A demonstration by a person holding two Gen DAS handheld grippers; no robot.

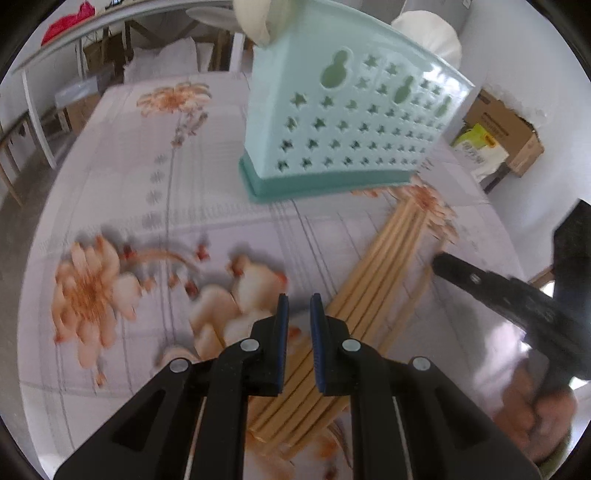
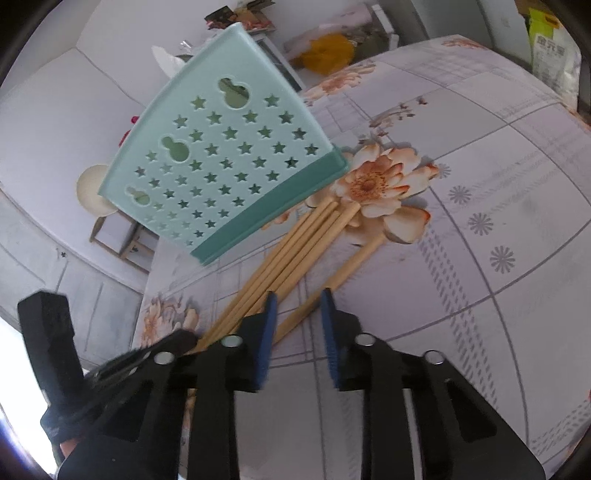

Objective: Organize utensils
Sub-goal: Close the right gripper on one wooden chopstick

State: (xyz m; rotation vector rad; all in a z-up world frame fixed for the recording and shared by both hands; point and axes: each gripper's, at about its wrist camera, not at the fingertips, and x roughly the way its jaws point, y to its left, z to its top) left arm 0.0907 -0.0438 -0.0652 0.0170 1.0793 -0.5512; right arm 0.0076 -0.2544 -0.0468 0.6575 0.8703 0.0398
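Surface: table under a pale floral tablecloth [image 1: 207,192], white walls behind. Surroundings: cardboard box [image 1: 506,129] off the far corner; paper roll [image 1: 432,33] behind the holder. Utensil holder [image 1: 343,118]: mint plastic, darker teal base, star-shaped perforations, upright on the cloth. Chopsticks [image 1: 373,288]: wooden bundle lying flat, far ends just beside the holder's base, one stick apart from the rest. Left gripper [image 1: 299,317]: narrowly parted, holding nothing, above the bundle's near end. Right gripper [image 2: 295,317]: parted wider, holding nothing, over the sticks.
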